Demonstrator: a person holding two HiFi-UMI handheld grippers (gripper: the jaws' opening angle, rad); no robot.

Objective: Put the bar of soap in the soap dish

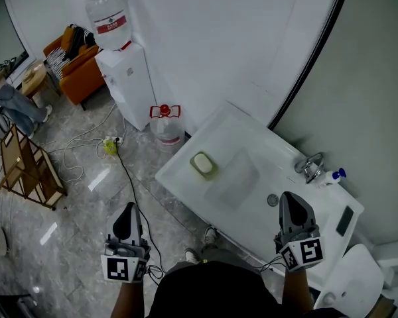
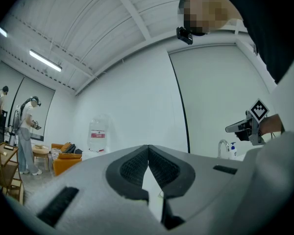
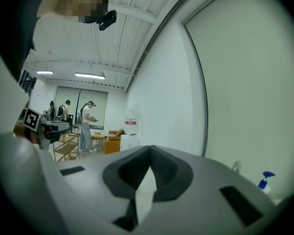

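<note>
Cream bar of soap (image 1: 202, 162) lies in a pale green soap dish (image 1: 206, 177), as far as the head view shows. The dish stands near the centre of that frame, on the upper-left part of the white bench (image 1: 252, 144), just left of the shallow basin (image 1: 235, 177). A drain (image 1: 272, 200) sits at the basin's lower right. A chrome tap (image 1: 311, 167) and a blue-topped spray bottle (image 1: 334, 175) stand toward the right edge.

Left tool (image 1: 127, 211) is at the lower left of the frame, over the grey floor (image 1: 86, 197) and well apart from the dish. In its own view its jaws meet at the tips with nothing between them (image 2: 148, 153).

Right tool (image 1: 290, 201) is at the lower right, over the bench just beside the drain. Its jaws are likewise closed and empty (image 3: 149, 152).

A water dispenser (image 1: 129, 78) and a spare water bottle (image 1: 166, 124) stand at the upper left.
</note>
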